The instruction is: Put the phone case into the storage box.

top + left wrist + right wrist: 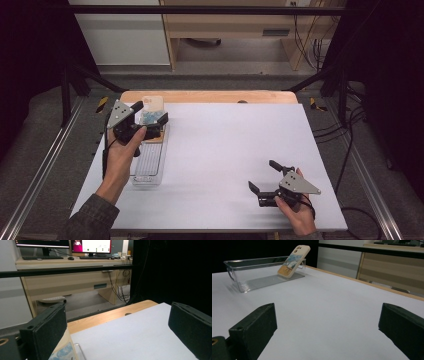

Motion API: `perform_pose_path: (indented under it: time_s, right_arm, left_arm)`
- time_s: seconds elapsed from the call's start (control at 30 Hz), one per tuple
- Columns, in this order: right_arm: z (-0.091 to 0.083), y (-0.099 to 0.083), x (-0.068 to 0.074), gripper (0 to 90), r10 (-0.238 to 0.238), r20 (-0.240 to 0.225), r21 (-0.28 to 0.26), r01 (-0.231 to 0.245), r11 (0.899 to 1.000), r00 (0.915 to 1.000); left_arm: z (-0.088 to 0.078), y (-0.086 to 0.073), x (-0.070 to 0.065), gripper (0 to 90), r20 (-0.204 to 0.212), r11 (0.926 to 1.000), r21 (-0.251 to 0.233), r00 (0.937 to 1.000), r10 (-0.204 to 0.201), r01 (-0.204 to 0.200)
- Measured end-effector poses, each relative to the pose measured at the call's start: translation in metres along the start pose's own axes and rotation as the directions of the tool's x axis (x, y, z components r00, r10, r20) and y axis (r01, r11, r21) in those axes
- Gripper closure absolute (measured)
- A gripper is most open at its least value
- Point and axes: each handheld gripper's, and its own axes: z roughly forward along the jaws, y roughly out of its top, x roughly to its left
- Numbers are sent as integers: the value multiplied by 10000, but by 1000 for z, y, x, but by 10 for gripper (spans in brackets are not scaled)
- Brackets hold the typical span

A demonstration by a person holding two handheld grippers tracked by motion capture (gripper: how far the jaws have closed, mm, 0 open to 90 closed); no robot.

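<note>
One phone case (294, 261), one clear bin (249, 272)

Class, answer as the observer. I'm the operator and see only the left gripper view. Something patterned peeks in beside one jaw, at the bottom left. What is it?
Observer: A phone case, cream-edged, with a painted beach scene and camera cut-outs at its top.
Operator: Is it lying flat?
Observer: No. It stands tilted inside a clear tray, leaning on the end wall, with its lower edge on the tray floor.
Operator: Where is the other gripper?
Observer: The right gripper is open, low over the white sheet at the near right, well away from the tray.
</note>
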Motion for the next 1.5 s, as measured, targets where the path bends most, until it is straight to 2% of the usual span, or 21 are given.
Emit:
perform_pose_path:
  time_s: [0.3,0.4,0.73,0.9,1.07,1.33,1.5]
  right_arm:
    - [0,0,1,19,-4,-21,12,4,10000,10000]
    - [0,0,1,19,-9,-16,12,9,10000,10000]
    - [1,0,2,19,19,-13,31,-19,10000,10000]
    - [1,0,2,19,-3,-32,30,4,10000,10000]
    - [1,0,2,19,11,-33,24,-11,10000,10000]
    - [1,0,2,19,12,-15,32,-12,10000,10000]
    - [1,0,2,19,16,-10,39,-16,10000,10000]
  left_arm:
    - [-23,6,10,16,-137,9993,-364,9999,-1,-4]
    - [-31,5,14,14,-237,9988,-476,9997,104,-115]
    - [-55,0,28,8,-668,9978,-663,9978,10,-54]
    - [-66,-2,33,8,-764,9970,-764,9969,-199,140]
    - [-73,-6,34,8,-812,9964,-807,9961,-331,266]
    - [-83,-10,32,8,-716,9972,-753,9974,-45,-9]
    - [-89,-12,30,8,-607,9967,-816,9981,-58,8]
